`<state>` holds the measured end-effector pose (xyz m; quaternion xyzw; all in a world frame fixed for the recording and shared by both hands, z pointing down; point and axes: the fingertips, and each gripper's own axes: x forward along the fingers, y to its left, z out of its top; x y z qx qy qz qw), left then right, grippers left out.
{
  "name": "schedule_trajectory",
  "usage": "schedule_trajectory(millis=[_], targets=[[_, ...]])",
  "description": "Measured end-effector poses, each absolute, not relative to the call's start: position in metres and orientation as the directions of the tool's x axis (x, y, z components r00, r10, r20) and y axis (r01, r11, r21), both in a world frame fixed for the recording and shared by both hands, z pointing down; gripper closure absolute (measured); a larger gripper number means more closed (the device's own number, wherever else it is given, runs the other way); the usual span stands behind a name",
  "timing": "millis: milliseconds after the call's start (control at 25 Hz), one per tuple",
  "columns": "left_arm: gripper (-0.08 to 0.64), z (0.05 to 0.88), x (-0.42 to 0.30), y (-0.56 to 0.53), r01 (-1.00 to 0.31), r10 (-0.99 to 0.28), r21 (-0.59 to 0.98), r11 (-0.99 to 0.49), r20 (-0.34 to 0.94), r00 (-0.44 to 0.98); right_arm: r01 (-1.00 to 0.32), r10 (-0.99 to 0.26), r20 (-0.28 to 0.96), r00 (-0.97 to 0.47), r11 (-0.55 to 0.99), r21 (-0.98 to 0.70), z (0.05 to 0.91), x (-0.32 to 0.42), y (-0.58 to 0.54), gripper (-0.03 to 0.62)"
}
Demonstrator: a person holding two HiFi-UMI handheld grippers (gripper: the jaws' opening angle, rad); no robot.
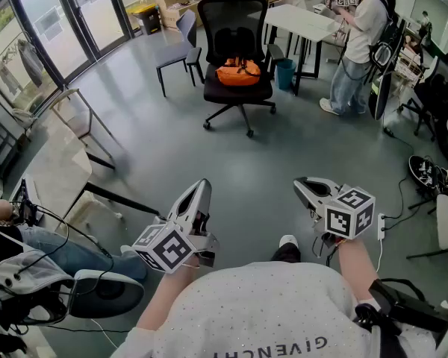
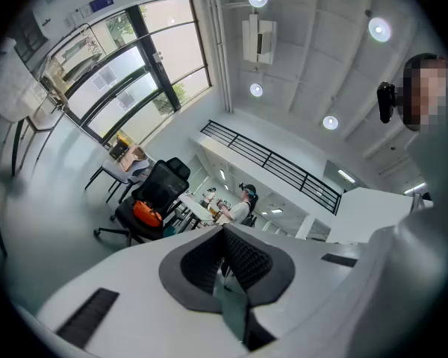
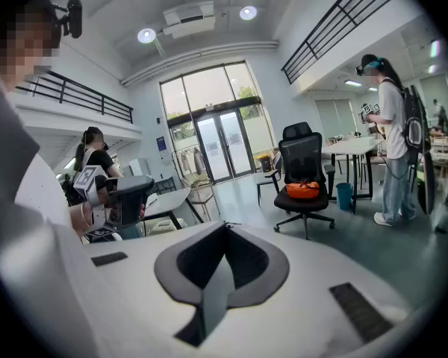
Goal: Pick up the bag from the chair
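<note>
Orange bag (image 1: 238,73) sits on the seat of the black office chair (image 1: 235,21), far across the grey floor (image 1: 209,162) from both grippers, with a blue bin (image 1: 284,73) and a white table (image 1: 302,21) just to the chair's right and a person (image 1: 362,43) standing by the table. Left gripper (image 1: 201,190) and right gripper (image 1: 302,186) are held low near the holder's body, pointed roughly toward the chair. Both look clenched on nothing, pads meeting at the tip, though a thin gap is hard to rule out.
</note>
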<state>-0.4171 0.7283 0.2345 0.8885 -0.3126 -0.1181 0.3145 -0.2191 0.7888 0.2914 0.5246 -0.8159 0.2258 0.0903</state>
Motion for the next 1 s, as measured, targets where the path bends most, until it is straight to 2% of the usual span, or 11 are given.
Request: schedule_trajectory(millis=[520, 1000], targets=[[0.548, 0.240, -0.404, 0.707, -0.506, -0.642, 0.618, -0.602, 0.003, 0.767, -0.893, -0.791, 0.421, -0.444, 0.356, -0.273, 0.301, -0.205, 0.765, 0.591], [0.548, 0.255, -0.339, 0.618, -0.594, -0.683, 0.577, -0.560, 0.083, 0.725, -0.887, -0.827, 0.366, -0.428, 0.305, -0.348, 0.304, -0.117, 0.652, 0.590]])
